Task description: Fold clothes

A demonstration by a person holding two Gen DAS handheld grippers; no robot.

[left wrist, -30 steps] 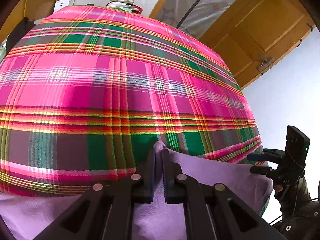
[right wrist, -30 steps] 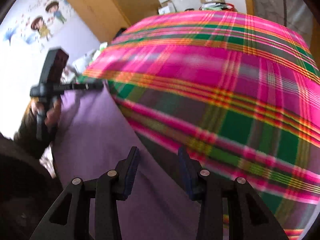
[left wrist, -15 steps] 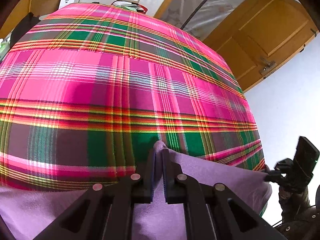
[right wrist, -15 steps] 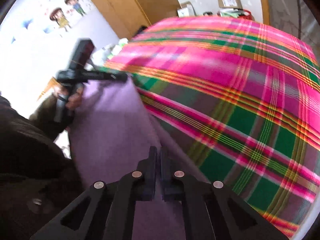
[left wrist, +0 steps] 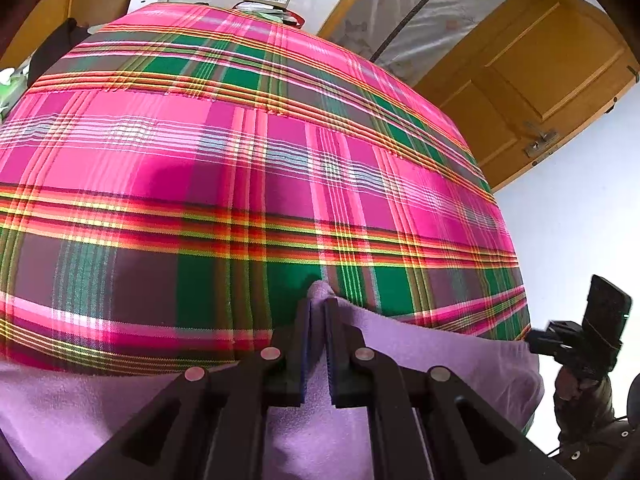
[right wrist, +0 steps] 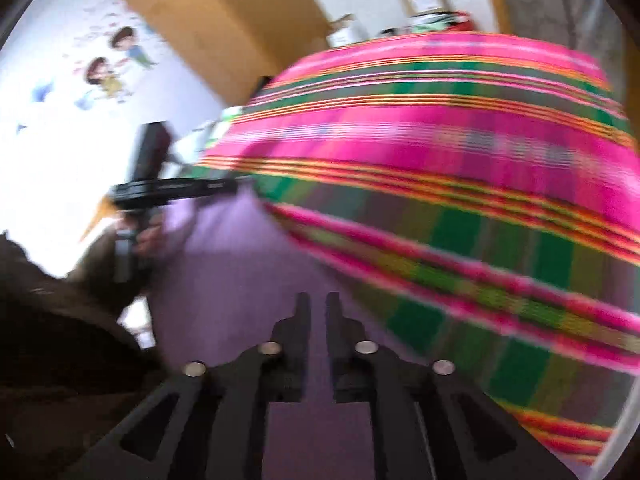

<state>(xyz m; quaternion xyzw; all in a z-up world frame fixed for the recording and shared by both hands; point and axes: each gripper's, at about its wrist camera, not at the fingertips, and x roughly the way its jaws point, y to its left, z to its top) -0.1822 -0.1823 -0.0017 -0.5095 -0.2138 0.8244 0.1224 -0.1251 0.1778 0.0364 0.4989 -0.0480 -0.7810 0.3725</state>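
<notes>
While a fold of the lilac garment (left wrist: 420, 360) is pinched in the left claw (left wrist: 317, 312), the cloth is spread over the near edge of the plaid-covered bench (left wrist: 240, 168). The right claw (right wrist: 318, 312) has just been opening; its jaws are seen narrowly parted above the garment's other end, with blur hiding whether cloth is gripped.

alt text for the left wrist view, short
The left tongs pinch a fold of soft lilac cloth at the near edge of a pink, green and yellow plaid-covered table. The right tongs sit at the cloth's far right corner.
</notes>
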